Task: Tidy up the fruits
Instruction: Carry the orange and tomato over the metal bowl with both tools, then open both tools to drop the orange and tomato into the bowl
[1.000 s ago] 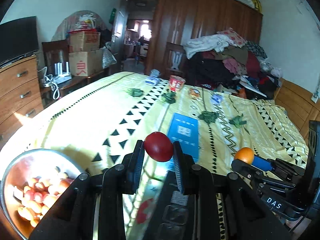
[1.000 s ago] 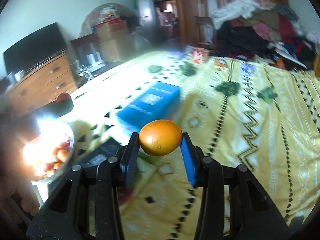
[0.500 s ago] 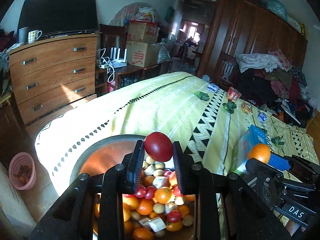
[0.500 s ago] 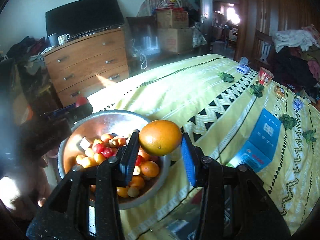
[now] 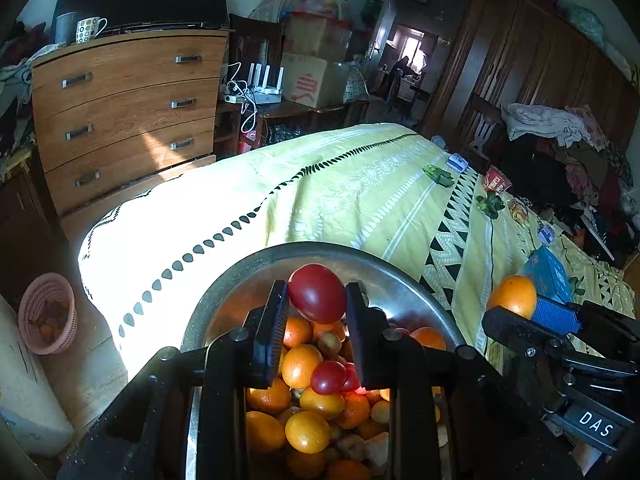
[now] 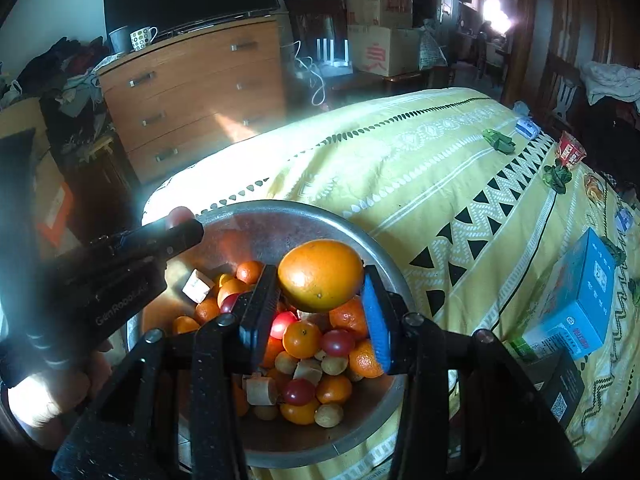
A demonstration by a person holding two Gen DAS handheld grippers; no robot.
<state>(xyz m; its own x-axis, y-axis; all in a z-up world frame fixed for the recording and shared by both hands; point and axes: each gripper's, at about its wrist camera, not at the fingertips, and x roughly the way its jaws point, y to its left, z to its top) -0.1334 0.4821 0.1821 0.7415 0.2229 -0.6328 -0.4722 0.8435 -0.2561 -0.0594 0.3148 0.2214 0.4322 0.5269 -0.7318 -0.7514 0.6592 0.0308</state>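
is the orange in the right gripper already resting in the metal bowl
No, the orange is clamped between the pads of the right gripper, held above the fruit piled in the metal bowl.

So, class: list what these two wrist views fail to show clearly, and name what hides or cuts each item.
- Metal bowl: near rim hidden by the left claw, left wrist view.
- Left claw's red fruit: mostly hidden behind its finger and glare, right wrist view.
- Pink basket: contents too small, left wrist view.
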